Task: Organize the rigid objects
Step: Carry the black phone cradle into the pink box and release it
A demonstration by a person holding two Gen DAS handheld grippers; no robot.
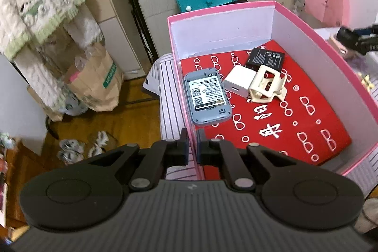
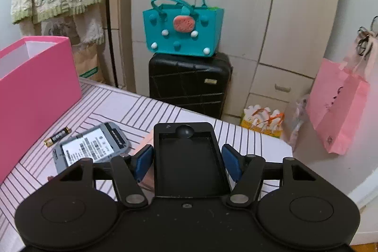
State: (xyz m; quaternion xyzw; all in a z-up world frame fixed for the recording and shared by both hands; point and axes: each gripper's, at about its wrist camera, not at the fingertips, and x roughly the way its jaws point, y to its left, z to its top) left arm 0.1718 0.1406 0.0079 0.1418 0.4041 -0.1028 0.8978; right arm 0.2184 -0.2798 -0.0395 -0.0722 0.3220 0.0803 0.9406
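Observation:
My left gripper (image 1: 192, 135) is shut on the near left wall of the pink box (image 1: 330, 56). On the box's red patterned lining lie a grey device (image 1: 206, 98) with a label, a white charger (image 1: 239, 82), a cream clip (image 1: 267, 86) and a black battery pack (image 1: 265, 58). My right gripper (image 2: 187, 148) holds a black rectangular tray (image 2: 189, 167) lengthwise, its blue pads (image 2: 144, 161) touching both long sides. Below it on the striped sheet lie a second grey device (image 2: 92, 148) and an AA battery (image 2: 57, 135). The pink box (image 2: 35, 91) stands to their left.
The striped bed sheet (image 2: 146, 108) ends at an edge on the right. Beyond it a teal bag (image 2: 184, 34) sits on a black suitcase (image 2: 189, 84) against the wardrobe. A pink carrier bag (image 2: 337, 105) hangs at the right. Paper bags (image 1: 94, 86) stand on the wooden floor.

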